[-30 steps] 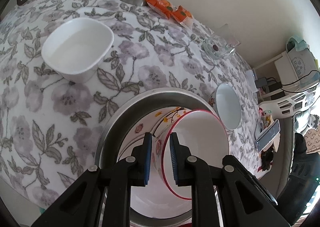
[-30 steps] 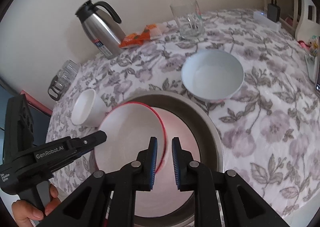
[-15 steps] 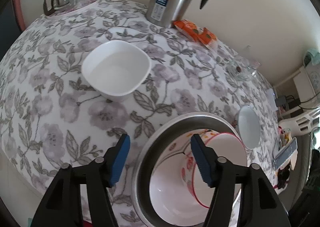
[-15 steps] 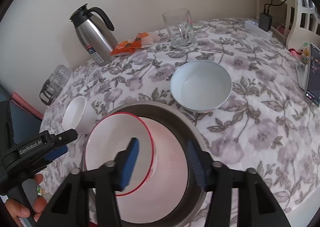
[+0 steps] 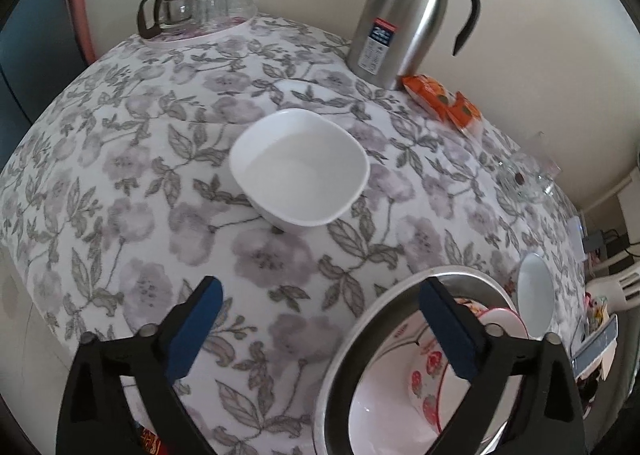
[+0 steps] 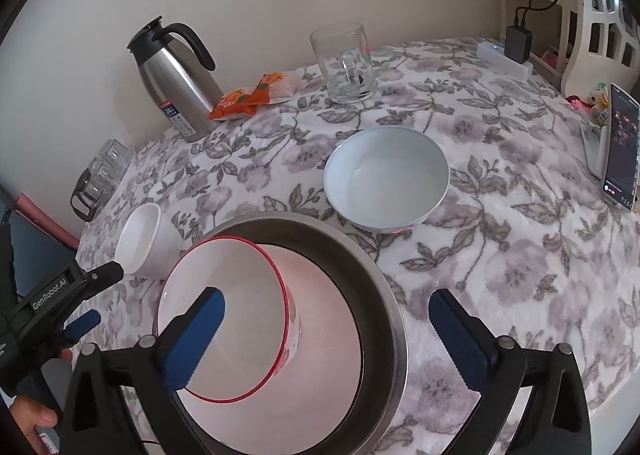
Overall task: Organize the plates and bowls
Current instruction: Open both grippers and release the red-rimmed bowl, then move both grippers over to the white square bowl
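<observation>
Both grippers' jaws have just been opening: left gripper (image 5: 320, 335) and right gripper (image 6: 326, 339) now spread wide, nothing between. Red-rimmed bowl (image 6: 228, 319) released, lying tilted inside steel basin (image 6: 384, 295). Square white bowl (image 5: 300, 167) and round white bowl (image 6: 386, 179) remain on tablecloth (image 6: 520, 255), likely next

Both grippers angled steeply down with jaws that have just been opening, now spread wide and nothing pinched in either: left gripper (image 5: 320, 329), right gripper (image 6: 326, 335). A hand (image 6: 32, 421) grips the left one's handle
</observation>
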A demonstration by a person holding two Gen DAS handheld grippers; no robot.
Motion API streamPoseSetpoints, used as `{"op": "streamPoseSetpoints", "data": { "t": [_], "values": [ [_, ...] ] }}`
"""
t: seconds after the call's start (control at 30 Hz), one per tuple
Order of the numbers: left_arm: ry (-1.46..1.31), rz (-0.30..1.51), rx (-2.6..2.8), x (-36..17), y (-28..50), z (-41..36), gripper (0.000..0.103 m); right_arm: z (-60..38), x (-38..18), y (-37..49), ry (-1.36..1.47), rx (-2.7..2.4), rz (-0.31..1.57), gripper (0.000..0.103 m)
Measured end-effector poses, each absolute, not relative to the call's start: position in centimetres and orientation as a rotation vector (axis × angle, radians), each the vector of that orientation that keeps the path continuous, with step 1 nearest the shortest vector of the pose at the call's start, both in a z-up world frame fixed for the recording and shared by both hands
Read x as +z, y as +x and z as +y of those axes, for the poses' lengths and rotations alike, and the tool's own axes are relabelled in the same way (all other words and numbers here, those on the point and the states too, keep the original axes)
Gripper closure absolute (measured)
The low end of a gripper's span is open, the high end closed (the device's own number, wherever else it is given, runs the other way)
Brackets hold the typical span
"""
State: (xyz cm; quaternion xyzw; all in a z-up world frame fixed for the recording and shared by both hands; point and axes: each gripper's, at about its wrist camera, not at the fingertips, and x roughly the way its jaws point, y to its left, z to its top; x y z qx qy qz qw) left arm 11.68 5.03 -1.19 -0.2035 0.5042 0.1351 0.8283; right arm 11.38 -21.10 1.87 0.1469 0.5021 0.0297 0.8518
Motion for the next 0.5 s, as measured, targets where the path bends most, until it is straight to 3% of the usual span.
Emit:
{"op": "streamPoseSetpoints", "data": {
  "t": [0.5],
  "values": [
    [-0.369,0.972,0.423,0.8,11.2,7.0,0.003,-20.2,4.1,10.7,0.304,0.077,0.928,0.0]
  ]
}}
